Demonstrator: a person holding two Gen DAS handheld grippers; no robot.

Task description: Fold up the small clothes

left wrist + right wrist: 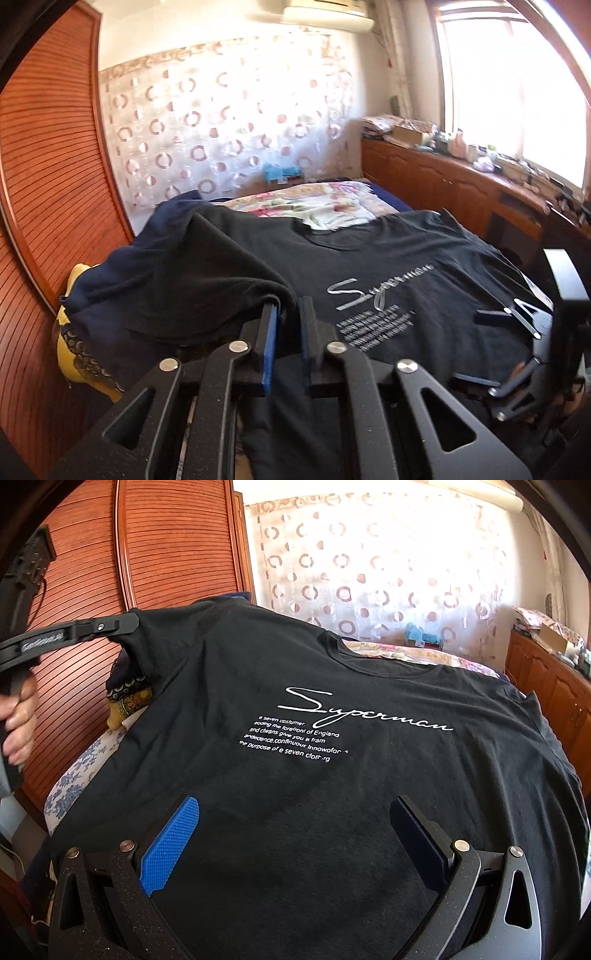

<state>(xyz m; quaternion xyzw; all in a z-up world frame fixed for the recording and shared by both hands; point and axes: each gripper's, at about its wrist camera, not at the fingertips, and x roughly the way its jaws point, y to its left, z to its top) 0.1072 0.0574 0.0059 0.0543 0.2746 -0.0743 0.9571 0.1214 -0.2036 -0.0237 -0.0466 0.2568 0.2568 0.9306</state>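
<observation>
On bed (74, 779): left tongs (286, 314) pinch black T-shirt (332, 709) sleeve; right tongs (295, 812) agape.

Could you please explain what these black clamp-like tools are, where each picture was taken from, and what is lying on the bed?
A person holds one two-finger gripper in each hand, with a camera on each looking along its fingers. The left camera shows the left gripper shut on the sleeve edge of a black T-shirt, which is spread over the bed. The right camera shows the right gripper open above the shirt's lower part, holding nothing. At that picture's left edge, the person's hand grips the left tool's handle.
</observation>
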